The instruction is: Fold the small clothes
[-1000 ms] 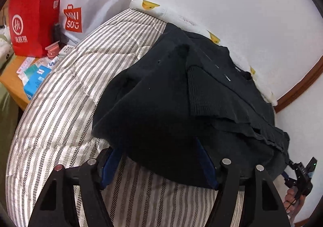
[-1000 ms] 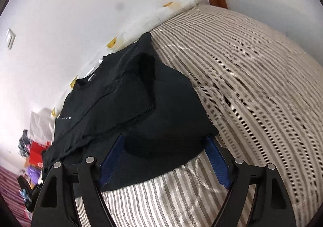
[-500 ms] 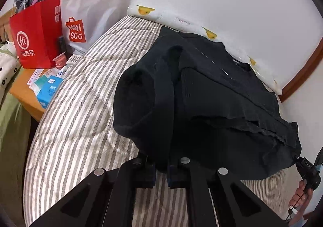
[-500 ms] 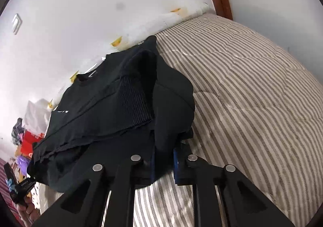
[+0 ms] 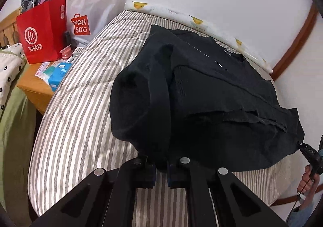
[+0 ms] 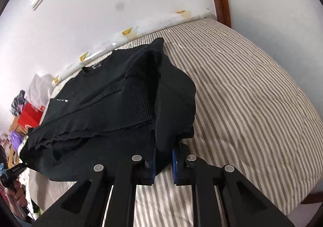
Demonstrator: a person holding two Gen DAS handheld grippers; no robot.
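Observation:
A black sweater point(image 5: 212, 96) lies on the striped bed, its sleeves folded over its body. My left gripper point(image 5: 161, 166) is shut on the near left corner of the sweater's hem and holds it lifted off the bed. My right gripper point(image 6: 163, 158) is shut on the near right corner of the same sweater point(image 6: 113, 102), also raised. The pinched cloth bunches into a ridge above each gripper. The fingertips are hidden in the fabric.
The striped quilt point(image 6: 252, 96) covers the bed, against a white wall. A red paper bag point(image 5: 40, 31) and a white Miniso bag point(image 5: 90, 9) stand at the far left, by a wooden bedside table point(image 5: 36, 87) with small boxes. The other gripper and hand point(image 5: 310, 158) show at the right edge.
Both grippers went from open around the sweater's hem to shut on it. They have since lifted the near edge, and the cloth bunches higher.

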